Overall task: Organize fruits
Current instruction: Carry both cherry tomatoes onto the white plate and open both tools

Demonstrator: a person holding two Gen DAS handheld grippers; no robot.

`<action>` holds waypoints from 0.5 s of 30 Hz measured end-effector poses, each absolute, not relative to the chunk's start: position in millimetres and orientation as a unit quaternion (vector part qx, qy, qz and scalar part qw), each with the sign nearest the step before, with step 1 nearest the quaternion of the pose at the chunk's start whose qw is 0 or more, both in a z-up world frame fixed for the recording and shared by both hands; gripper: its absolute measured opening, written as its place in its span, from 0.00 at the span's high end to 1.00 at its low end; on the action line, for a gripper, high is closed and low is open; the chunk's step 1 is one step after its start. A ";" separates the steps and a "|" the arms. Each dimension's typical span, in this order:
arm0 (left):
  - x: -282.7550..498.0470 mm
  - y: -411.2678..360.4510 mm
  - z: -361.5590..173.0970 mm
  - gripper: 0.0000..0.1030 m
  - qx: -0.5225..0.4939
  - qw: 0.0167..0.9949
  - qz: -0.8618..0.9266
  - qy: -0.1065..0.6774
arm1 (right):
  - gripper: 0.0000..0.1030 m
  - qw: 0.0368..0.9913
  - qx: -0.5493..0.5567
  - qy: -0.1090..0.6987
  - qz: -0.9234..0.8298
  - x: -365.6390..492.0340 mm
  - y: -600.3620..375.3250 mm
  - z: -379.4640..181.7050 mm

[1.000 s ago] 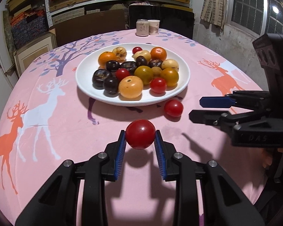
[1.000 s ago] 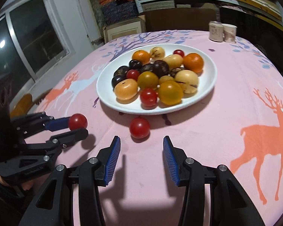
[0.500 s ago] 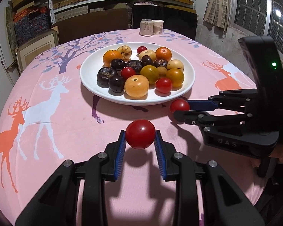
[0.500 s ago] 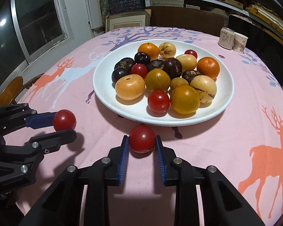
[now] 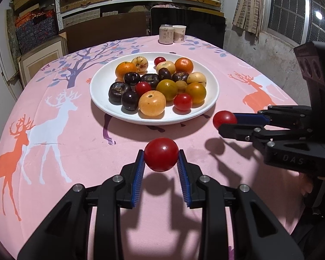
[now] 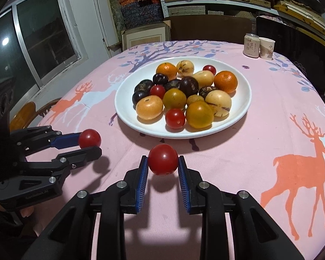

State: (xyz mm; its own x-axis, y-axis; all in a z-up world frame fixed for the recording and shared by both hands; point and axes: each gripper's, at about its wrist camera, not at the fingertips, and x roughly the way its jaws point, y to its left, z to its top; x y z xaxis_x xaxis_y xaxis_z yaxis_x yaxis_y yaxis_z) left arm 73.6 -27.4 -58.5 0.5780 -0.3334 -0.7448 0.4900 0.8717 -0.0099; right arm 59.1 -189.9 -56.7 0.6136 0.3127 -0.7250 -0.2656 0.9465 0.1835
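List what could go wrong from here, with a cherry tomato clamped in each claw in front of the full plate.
1. The left claw pinches its tomato only at the pad tips; the smooth round fruit could squirt out or get crushed.
2. The same goes for the right claw and its tomato, held above the tablecloth.
3. The plate is already piled high; a tomato dropped on the heap might roll off or dislodge others.

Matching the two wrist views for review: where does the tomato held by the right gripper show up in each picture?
Left wrist view: right tomato, far right, below the plate's rim, clamped sideways in the right gripper.
Right wrist view: bottom centre, between the blue pads.
Shared landmark: white fruit plate.
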 end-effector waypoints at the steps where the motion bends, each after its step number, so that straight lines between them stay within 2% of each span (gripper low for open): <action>1: 74.0 -28.0 -56.2 0.71 0.100 0.884 -0.233 0.394 | 0.73 0.900 0.030 0.405 0.161 58.5 -191.5 -53.3; 15: 106.6 -46.6 -15.6 0.71 0.109 0.900 -0.225 0.356 | 0.73 0.926 0.029 0.345 0.150 85.9 -216.3 14.1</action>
